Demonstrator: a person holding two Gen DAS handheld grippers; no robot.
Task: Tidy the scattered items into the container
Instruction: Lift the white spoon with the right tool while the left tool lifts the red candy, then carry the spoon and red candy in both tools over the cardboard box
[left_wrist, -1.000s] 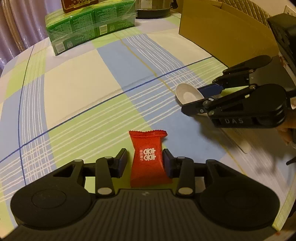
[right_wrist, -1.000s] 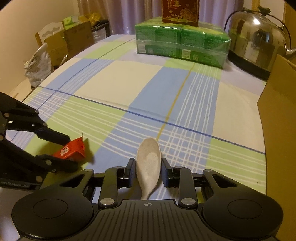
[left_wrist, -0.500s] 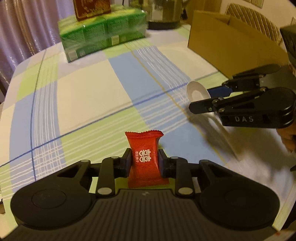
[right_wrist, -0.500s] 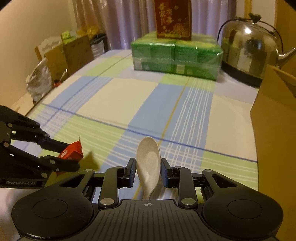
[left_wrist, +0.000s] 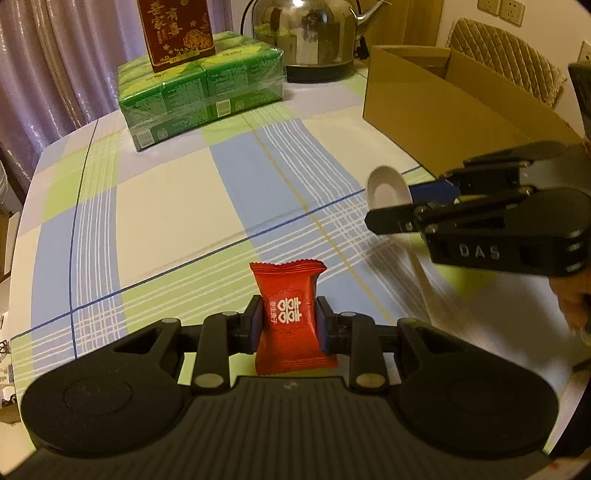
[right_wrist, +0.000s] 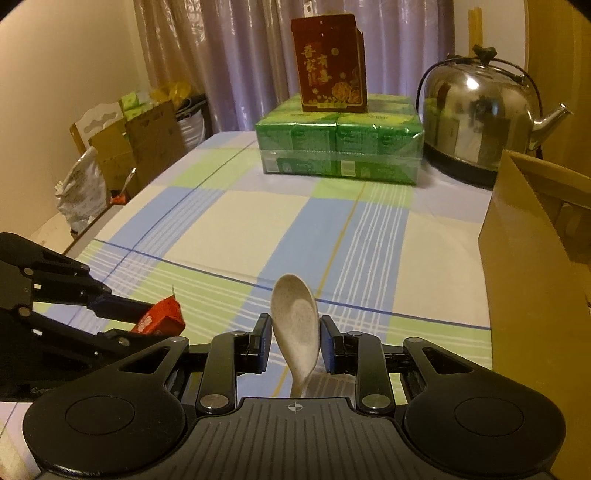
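The left tool clamps a red candy packet upright between its fingers, lifted above the checked tabletop. To its right, the right tool grips a speckled white spoon, bowl pointing forward, held off the cloth. The open cardboard box stands at far right, beyond both.

Two matte-black claws with ribbed housings, round side discs, silver pivot screws, blue-edged pads; right claw lettered "DAS"
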